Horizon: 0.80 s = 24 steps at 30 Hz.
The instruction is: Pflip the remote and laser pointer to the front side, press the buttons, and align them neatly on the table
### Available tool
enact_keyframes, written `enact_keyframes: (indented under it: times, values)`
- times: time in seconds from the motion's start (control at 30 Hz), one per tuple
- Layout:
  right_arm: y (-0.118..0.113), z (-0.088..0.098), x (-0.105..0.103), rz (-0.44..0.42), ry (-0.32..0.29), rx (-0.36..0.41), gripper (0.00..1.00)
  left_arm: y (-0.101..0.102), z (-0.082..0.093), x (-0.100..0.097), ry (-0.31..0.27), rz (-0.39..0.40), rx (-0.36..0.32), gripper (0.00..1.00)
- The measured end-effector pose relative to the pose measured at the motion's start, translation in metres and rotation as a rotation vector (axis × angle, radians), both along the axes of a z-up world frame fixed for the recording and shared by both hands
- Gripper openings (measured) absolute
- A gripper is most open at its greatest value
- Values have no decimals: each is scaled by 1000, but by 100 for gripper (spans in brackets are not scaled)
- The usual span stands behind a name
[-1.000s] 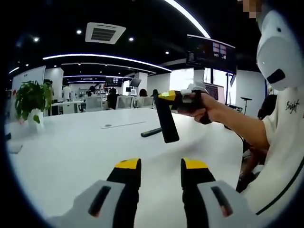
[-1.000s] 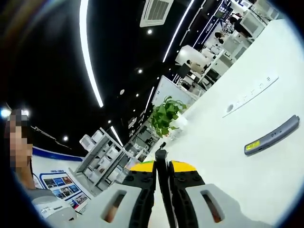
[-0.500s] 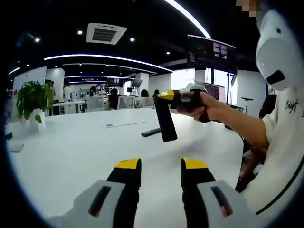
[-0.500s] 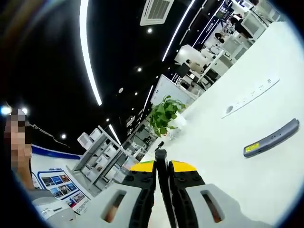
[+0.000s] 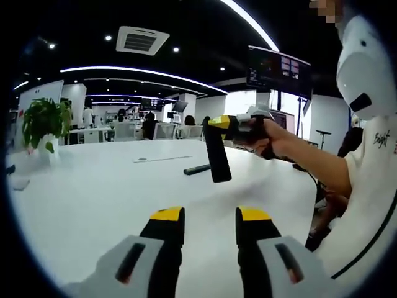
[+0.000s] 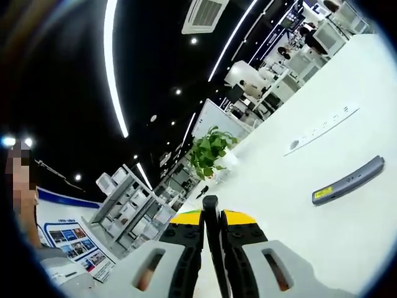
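Observation:
My right gripper (image 5: 218, 123), held in a person's hand, is raised above the white table (image 5: 93, 205) and shut on the top end of a black remote (image 5: 217, 155), which hangs down from it. In the right gripper view the remote (image 6: 211, 214) shows edge-on as a thin black strip pinched between the shut right gripper (image 6: 212, 217) jaws. A slim grey laser pointer (image 5: 197, 169) lies flat on the table beyond the remote; its yellow label faces up (image 6: 347, 181). My left gripper (image 5: 211, 216) stands open low over the table, with nothing between its jaws.
A potted plant (image 5: 43, 124) stands at the table's far left edge. A socket strip (image 5: 162, 159) is set into the tabletop behind the pointer. The person's arm and white shirt (image 5: 372, 161) take up the right side. Desks and chairs stand far behind.
Both views have shifted slightly with the hands. The remote stays pinched in the right gripper, and the laser pointer has not moved.

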State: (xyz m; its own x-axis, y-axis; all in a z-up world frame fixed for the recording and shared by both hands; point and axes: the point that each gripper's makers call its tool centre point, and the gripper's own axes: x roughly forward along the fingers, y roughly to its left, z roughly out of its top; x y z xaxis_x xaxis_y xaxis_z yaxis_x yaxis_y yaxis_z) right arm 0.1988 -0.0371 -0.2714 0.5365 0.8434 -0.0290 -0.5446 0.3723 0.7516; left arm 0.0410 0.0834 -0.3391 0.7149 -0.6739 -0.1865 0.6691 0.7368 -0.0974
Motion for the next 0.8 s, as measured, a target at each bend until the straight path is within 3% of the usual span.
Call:
enact_keyframes:
  times: [0.23,0.8]
  values:
    - [3,-13,7,-25,13,-20,14,6,2,0,-4,23,-2,34]
    - [-1,-9,16,-26,8,-4,14,-5,2,2,-6,-7,18,33]
